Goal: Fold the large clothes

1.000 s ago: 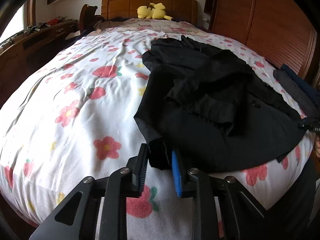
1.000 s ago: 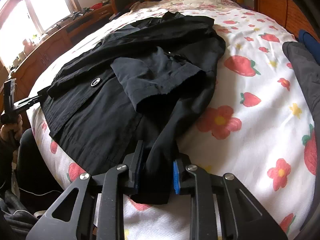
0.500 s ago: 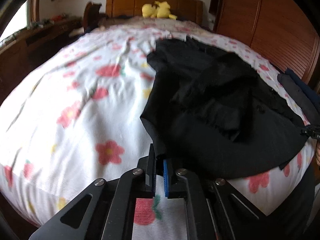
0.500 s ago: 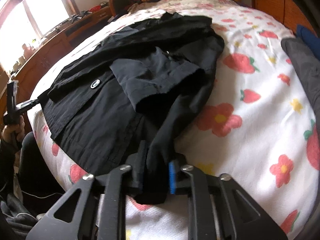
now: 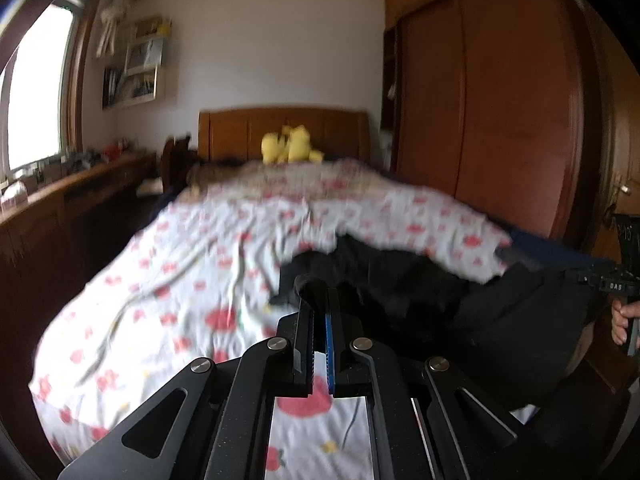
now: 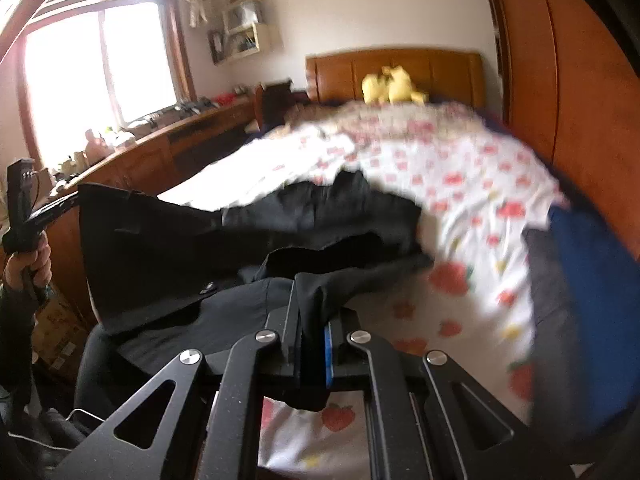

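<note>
Black jacket [image 5: 500, 320] hung lifted off the near edge of the bed [image 5: 192, 280] in the left wrist view, one hem corner pinched in the left gripper [image 5: 318, 320], whose jaws were pressed together on the cloth. Only a small tip of fabric showed above the jaws — it could slip out under the garment's weight. The frame was blurred, and the right gripper [image 5: 612, 284] showed only at the far edge.

From the right wrist view, the right gripper [image 6: 316, 320] was clamped on a thicker bunch of hem (a firmer hold, I judged). This view alone showed the stretched panel, the button [image 6: 206, 289] and a blue and grey pile [image 6: 580, 280] beside it — the swinging jacket could snag that pile.
</note>
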Demonstrator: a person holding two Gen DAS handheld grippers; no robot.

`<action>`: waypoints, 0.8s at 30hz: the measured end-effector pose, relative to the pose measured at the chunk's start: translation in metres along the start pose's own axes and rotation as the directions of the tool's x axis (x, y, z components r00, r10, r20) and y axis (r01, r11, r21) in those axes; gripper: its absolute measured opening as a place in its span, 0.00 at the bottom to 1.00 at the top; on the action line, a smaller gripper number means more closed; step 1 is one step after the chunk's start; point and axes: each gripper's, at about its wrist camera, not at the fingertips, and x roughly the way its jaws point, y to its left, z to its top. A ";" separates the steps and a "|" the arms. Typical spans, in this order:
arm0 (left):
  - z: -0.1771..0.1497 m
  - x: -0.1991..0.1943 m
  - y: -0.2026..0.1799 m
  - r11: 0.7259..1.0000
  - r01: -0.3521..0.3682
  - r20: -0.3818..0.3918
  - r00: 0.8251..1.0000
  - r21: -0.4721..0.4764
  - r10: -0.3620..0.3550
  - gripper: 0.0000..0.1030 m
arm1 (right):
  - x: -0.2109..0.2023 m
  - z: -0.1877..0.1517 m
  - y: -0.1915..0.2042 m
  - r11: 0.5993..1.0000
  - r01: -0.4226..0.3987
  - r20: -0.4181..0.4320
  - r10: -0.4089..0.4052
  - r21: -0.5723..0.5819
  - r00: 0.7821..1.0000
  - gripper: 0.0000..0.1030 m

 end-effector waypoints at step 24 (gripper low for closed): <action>0.046 0.130 -0.001 0.992 -0.121 -0.063 0.990 0.037 0.123 0.04 | 0.095 0.048 -0.062 0.998 0.060 -0.004 -0.060 -0.008 0.998 0.08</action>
